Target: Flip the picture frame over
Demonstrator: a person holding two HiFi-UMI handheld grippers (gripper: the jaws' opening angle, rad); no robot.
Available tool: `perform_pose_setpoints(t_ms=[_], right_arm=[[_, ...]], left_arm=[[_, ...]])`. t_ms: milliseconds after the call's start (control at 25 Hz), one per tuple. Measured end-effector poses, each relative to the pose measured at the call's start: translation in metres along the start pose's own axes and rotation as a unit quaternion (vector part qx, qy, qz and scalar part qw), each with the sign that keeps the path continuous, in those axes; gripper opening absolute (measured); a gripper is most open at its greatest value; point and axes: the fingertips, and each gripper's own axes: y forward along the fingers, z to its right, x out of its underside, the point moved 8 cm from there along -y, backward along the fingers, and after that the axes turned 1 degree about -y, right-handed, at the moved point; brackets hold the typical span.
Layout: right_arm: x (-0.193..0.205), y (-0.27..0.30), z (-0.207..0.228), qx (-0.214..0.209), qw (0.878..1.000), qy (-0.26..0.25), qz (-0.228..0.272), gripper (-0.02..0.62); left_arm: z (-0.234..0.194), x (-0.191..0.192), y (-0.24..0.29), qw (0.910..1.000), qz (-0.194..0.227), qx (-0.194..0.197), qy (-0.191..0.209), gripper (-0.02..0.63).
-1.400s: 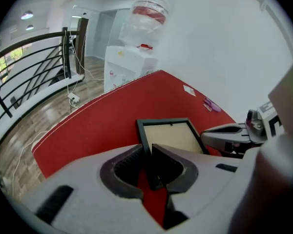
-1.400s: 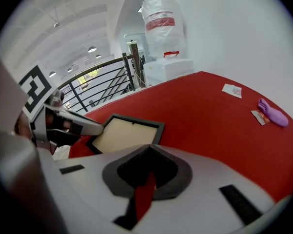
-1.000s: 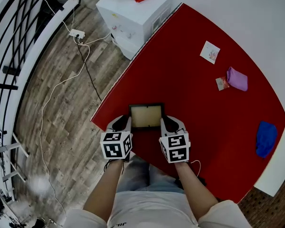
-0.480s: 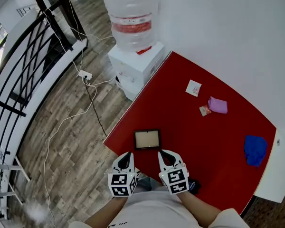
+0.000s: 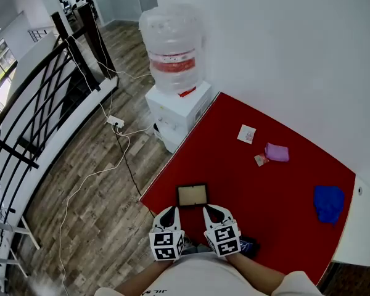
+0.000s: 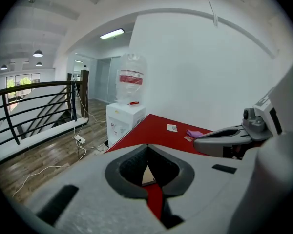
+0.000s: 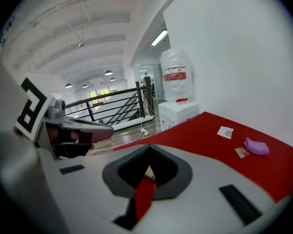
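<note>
Hovering at 6 o'clock of the flat-lying picture frame (image 5: 192, 195), the left gripper (image 5: 171, 210) and right gripper (image 5: 208, 210) are closed and empty, apparently disengaged from it.

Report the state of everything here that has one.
picture frame, flat on the table, pale side up, unheld
left tool, shut, empty
right tool, shut, empty
blue cloth, crumpled
water bottle, seated on the dispenser
</note>
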Motion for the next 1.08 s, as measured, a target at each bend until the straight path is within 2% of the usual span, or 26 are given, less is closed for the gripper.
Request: perform_pose_setpoints(t_ms=[160, 1080], right_arm=[[-0.004, -0.003, -0.001, 0.005, 1.000, -0.014, 0.003, 0.005], [0.006, -0.007, -0.003, 0.007, 1.000, -0.004, -0.010, 0.005]], left_arm=[[0.000, -0.001, -0.001, 1.0000, -0.005, -0.001, -0.002, 0.005], [0.000, 0.006, -0.010, 0.9999, -0.013, 0.001, -0.005, 0.005]])
